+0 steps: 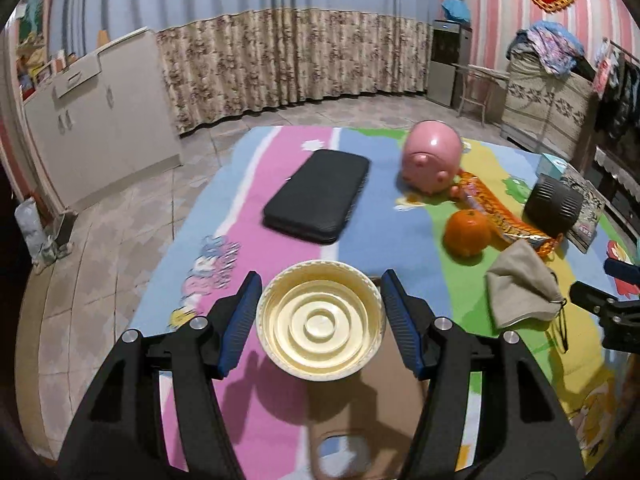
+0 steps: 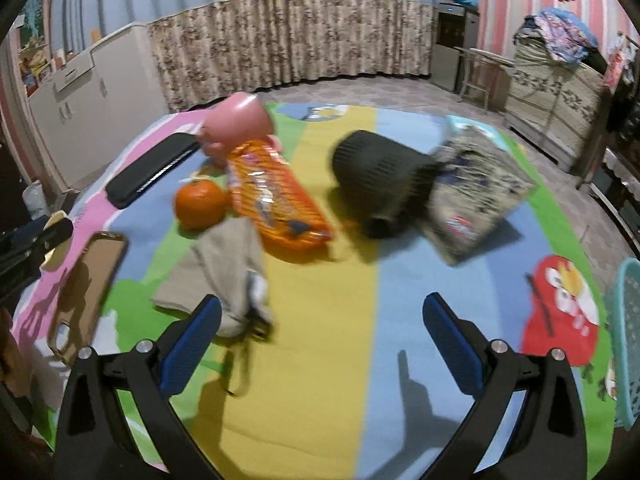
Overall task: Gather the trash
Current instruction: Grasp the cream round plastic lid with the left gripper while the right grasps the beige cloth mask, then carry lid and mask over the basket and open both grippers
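While raised above the striped mat [image 1: 280,152], left gripper [image 1: 320,316] pinching a cream plastic lid [image 1: 320,322] between blue pads [image 1: 240,320]; beyond it, black case [image 1: 318,196]. Right gripper [image 2: 322,344] spread wide, nothing between; ahead-left, beige mask [image 2: 224,268], then orange [image 2: 200,204] and orange snack wrapper [image 2: 276,200].

Each hand-held gripper, left [image 1: 320,320] and right [image 2: 322,344], has glossy black arms, ribbed blue finger pads [image 1: 240,320] and silver screws.

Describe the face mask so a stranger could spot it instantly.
Start at the striped mat. Just in front of the orange and beside the orange snack wrapper lies the mask. It is the only crumpled beige cloth, with dark ear loops.
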Demonstrator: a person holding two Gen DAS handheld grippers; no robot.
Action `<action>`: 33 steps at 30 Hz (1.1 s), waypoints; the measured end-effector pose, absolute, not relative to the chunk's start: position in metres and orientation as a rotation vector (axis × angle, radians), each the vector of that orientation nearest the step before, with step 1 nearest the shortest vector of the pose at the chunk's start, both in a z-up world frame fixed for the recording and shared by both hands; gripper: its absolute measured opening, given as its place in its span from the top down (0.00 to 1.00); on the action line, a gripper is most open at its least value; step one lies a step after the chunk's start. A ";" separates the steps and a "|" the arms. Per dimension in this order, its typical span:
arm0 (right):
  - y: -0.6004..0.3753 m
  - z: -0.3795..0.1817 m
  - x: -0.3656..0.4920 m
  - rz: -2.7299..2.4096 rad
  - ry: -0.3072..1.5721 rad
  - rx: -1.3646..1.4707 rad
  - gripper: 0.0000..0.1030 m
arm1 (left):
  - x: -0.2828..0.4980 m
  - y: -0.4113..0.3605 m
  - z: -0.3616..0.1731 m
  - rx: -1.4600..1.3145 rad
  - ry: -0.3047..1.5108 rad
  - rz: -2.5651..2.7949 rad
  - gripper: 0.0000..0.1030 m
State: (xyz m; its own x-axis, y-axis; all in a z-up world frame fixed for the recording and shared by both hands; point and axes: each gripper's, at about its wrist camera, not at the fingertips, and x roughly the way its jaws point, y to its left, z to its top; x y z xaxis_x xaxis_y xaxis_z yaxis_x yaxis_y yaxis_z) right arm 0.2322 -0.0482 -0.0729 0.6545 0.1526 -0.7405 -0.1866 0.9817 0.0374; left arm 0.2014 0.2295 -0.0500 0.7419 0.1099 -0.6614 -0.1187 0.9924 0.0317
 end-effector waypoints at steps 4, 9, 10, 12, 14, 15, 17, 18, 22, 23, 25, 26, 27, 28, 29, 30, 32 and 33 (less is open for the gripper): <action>-0.030 -0.091 0.244 0.207 0.888 -0.079 0.09 | 0.194 0.241 -0.054 -0.033 0.724 0.139 0.41; -0.023 -0.097 0.243 0.282 0.907 -0.084 0.44 | 0.190 0.245 -0.054 -0.040 0.714 0.155 0.41; -0.021 -0.096 0.242 0.307 0.903 -0.087 0.53 | 0.191 0.245 -0.053 -0.043 0.712 0.157 0.41; -0.019 -0.095 0.238 0.336 0.897 -0.085 0.67 | 0.190 0.243 -0.050 -0.051 0.702 0.157 0.41; -0.020 -0.090 0.233 0.344 0.869 -0.078 0.76 | 0.190 0.239 -0.047 -0.057 0.694 0.153 0.41; -0.024 -0.086 0.229 0.342 0.847 -0.071 0.77 | 0.190 0.236 -0.045 -0.057 0.689 0.151 0.41; -0.035 -0.077 0.225 0.337 0.812 -0.061 0.84 | 0.189 0.229 -0.043 -0.048 0.679 0.149 0.41; -0.043 -0.072 0.222 0.334 0.798 -0.055 0.84 | 0.189 0.224 -0.041 -0.041 0.675 0.147 0.42; -0.088 -0.047 0.211 0.293 0.743 -0.037 0.84 | 0.194 0.200 -0.034 -0.018 0.664 0.120 0.41; -0.098 -0.041 0.209 0.279 0.729 -0.037 0.84 | 0.194 0.195 -0.032 -0.012 0.660 0.116 0.41; -0.126 -0.029 0.203 0.248 0.709 -0.033 0.84 | 0.197 0.180 -0.026 -0.003 0.646 0.101 0.41; -0.143 -0.023 0.199 0.223 0.700 -0.033 0.84 | 0.198 0.173 -0.025 -0.003 0.641 0.092 0.41; -0.158 -0.019 0.197 0.198 0.694 -0.032 0.84 | 0.199 0.163 -0.023 -0.004 0.637 0.077 0.41; -0.173 -0.015 0.195 0.177 0.689 -0.027 0.84 | 0.199 0.155 -0.021 -0.003 0.634 0.065 0.41; -0.189 -0.012 0.193 0.155 0.683 -0.020 0.84 | 0.200 0.146 -0.020 0.002 0.630 0.054 0.41; -0.204 -0.010 0.190 0.131 0.676 -0.013 0.84 | 0.201 0.135 -0.018 0.010 0.624 0.042 0.41; -0.238 -0.005 0.185 0.076 0.663 0.015 0.84 | 0.201 0.115 -0.016 0.030 0.614 0.023 0.41; -0.253 -0.004 0.183 0.057 0.658 0.034 0.84 | 0.202 0.102 -0.016 0.041 0.611 0.013 0.41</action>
